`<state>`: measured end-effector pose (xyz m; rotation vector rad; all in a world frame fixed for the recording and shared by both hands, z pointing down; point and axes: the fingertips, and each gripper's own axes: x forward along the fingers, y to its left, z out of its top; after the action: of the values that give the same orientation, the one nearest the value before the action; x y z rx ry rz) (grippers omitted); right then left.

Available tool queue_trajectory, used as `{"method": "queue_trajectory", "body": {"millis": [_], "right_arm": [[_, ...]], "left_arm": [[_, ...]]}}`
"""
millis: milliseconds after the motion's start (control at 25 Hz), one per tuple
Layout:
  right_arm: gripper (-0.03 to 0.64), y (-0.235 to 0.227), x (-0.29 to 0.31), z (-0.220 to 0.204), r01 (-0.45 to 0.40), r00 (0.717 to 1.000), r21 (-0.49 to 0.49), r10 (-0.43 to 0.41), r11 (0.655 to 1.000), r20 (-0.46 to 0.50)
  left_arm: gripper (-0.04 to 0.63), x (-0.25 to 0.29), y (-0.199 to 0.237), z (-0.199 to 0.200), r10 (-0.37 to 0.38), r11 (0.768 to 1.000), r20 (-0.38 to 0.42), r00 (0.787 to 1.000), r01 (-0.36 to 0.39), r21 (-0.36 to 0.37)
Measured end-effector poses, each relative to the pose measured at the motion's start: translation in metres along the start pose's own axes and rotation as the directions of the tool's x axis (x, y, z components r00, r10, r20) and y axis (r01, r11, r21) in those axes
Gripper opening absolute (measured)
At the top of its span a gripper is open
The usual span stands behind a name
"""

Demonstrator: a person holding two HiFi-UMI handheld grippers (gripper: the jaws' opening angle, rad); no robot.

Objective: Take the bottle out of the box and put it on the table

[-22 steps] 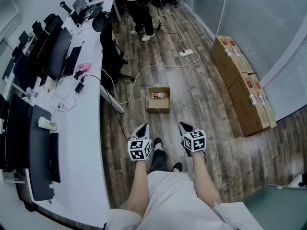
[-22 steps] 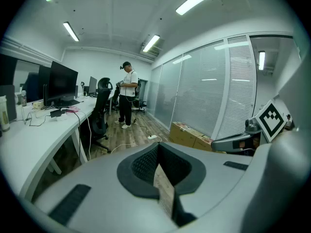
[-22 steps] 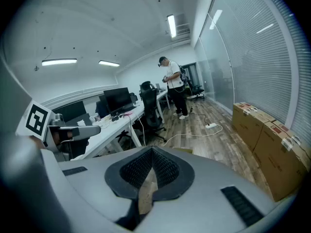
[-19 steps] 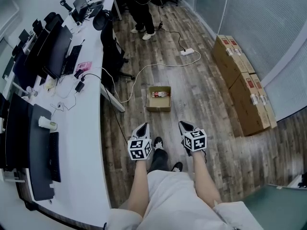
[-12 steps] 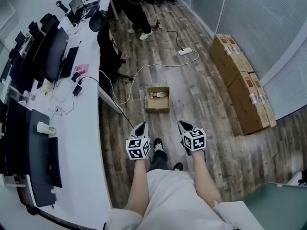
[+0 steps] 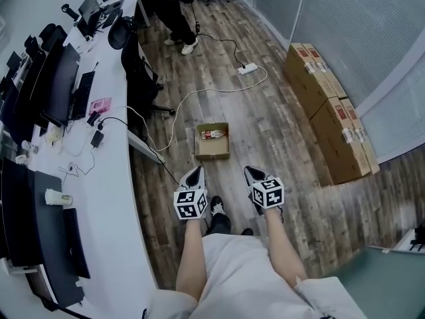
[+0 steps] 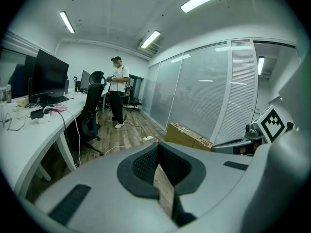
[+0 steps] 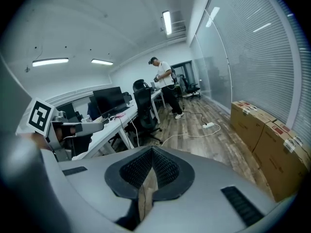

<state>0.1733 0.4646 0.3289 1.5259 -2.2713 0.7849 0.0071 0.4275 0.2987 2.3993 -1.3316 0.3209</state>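
Observation:
In the head view a small open cardboard box [image 6: 212,149] sits on the wood floor just ahead of my feet. A bottle [image 6: 212,134] with a red label lies on its side at the box's far end. My left gripper [image 6: 194,175] and right gripper [image 6: 250,173] are held side by side in the air, short of the box, both pointing toward it. Each is shut with nothing between its jaws. The left gripper view shows its jaws [image 7: 158,148] pressed together, and the right gripper view shows the same [image 8: 151,152]. The long white desk [image 6: 126,218] runs along my left.
Monitors, keyboards, a paper cup [image 6: 56,197] and cables cover the desk. A black office chair [image 6: 136,78] stands by it. A white cable and power strip [image 6: 249,67] lie on the floor beyond the box. Large cartons [image 6: 325,111] line the right wall. Another person [image 6: 174,12] stands far back.
The whole scene has slid down and left in the head view, and the box now lies a little closer to the gripper tips. Both grippers keep their pose and stay shut.

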Motion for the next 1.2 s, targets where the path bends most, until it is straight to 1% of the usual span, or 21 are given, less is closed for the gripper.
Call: {"method": "queue_trajectory", "body": {"millis": [320,640,760,960,1200], "right_arm": [[0.039,-0.014,0.064,0.025,0.018,0.999,0.006,-0.018,1.0,-0.034],[0.04,-0.021,0.124,0.051,0.028,0.998,0.023,-0.026,0.999,-0.056],[0.039,-0.023,0.141,0.057,0.031,0.998,0.033,-0.029,0.999,-0.056],[0.04,-0.03,0.163,0.068,0.066,0.997,0.034,-0.065,0.997,-0.049],[0.04,-0.038,0.179,0.081,0.088,0.995,0.032,-0.086,0.996,-0.053]], "left_arm": [[0.015,0.059,0.052,0.025,-0.014,1.0,-0.012,1.0,0.013,-0.01],[0.015,0.116,0.095,0.047,-0.044,0.999,-0.032,0.999,0.043,-0.028],[0.015,0.131,0.109,0.05,-0.054,0.998,-0.039,0.998,0.053,-0.036],[0.015,0.154,0.129,0.054,-0.073,0.997,-0.051,0.996,0.071,-0.044],[0.015,0.168,0.147,0.062,-0.068,0.996,-0.05,0.996,0.065,-0.062]]}}
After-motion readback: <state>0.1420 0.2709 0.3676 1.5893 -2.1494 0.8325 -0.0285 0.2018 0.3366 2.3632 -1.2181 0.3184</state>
